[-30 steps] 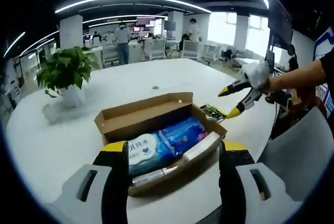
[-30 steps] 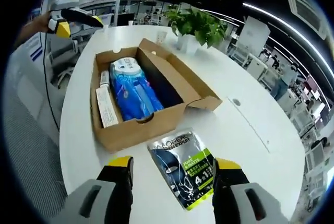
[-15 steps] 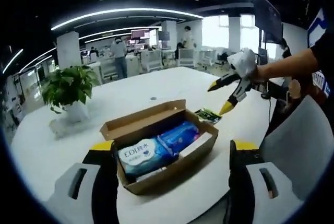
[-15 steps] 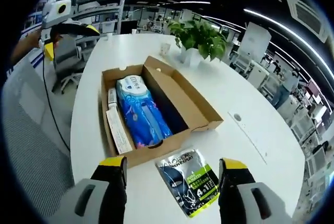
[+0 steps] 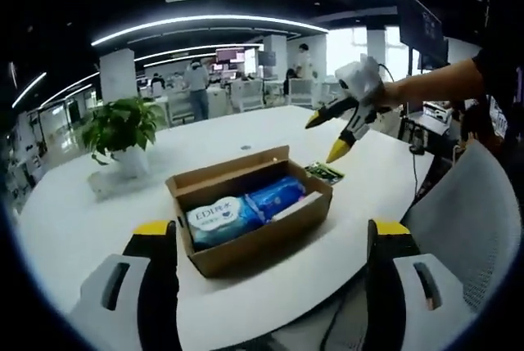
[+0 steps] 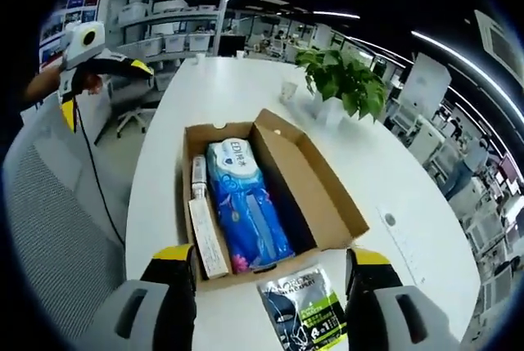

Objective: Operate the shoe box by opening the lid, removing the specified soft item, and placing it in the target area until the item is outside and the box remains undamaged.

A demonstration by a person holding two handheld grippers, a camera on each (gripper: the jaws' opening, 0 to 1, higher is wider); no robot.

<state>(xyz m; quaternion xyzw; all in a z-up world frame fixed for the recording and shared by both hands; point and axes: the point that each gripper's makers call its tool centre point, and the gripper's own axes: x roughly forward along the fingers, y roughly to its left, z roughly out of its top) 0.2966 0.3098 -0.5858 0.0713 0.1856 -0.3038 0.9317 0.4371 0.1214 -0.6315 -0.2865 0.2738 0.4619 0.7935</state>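
Shoe box: the cardboard shoe box sits open on the white worktop, its lid flap folded out flat on the side toward the potted plant.
Contents: a blue wipes pack lies lengthwise inside the box; a long white carton and a small tube lie between it and the box wall.
Outside the box: a silver and green sachet lies flat on the worktop just beside the box's short end.
Left claw: jaws wide apart, holding nothing, raised near the box.
Right claw: jaws spread wide, empty, above the sachet.
Surroundings: a grey mesh chair stands at the worktop's edge.
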